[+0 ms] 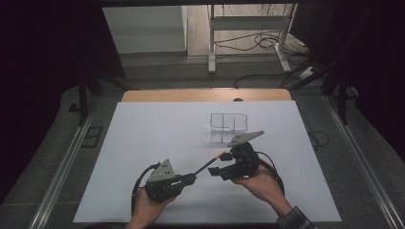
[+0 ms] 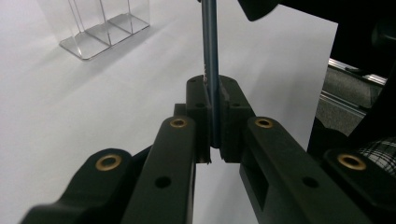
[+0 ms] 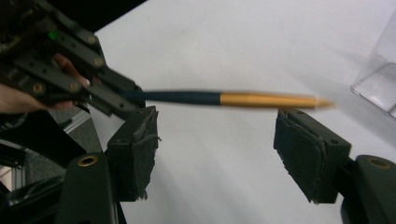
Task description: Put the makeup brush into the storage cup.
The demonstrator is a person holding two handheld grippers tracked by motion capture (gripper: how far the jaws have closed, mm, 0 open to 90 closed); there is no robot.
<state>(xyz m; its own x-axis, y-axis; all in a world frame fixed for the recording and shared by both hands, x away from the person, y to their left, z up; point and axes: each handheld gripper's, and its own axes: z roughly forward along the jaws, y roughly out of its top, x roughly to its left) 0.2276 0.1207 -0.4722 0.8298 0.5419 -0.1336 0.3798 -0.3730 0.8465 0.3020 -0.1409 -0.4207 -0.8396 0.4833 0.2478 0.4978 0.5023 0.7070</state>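
A slim pen (image 1: 210, 163) with a dark blue barrel and a gold pointed end sticks out over the white table sheet (image 1: 143, 143). My left gripper (image 1: 191, 179) is shut on its dark end. In the left gripper view the pads (image 2: 229, 116) pinch the barrel (image 2: 210, 51), which runs straight away from the camera. My right gripper (image 1: 220, 164) stands open at the gold end. In the right gripper view the pen (image 3: 224, 98) crosses just above the two spread pads (image 3: 135, 140), touching neither that I can tell. The left gripper (image 3: 107, 100) shows at that view's upper left.
A clear acrylic holder (image 1: 228, 126) with upright compartments stands beyond the grippers, right of the table's middle; it also appears as a holder (image 2: 102, 28) in the left gripper view. Wooden table edge (image 1: 205, 94) at the back. Metal rails run along both sides.
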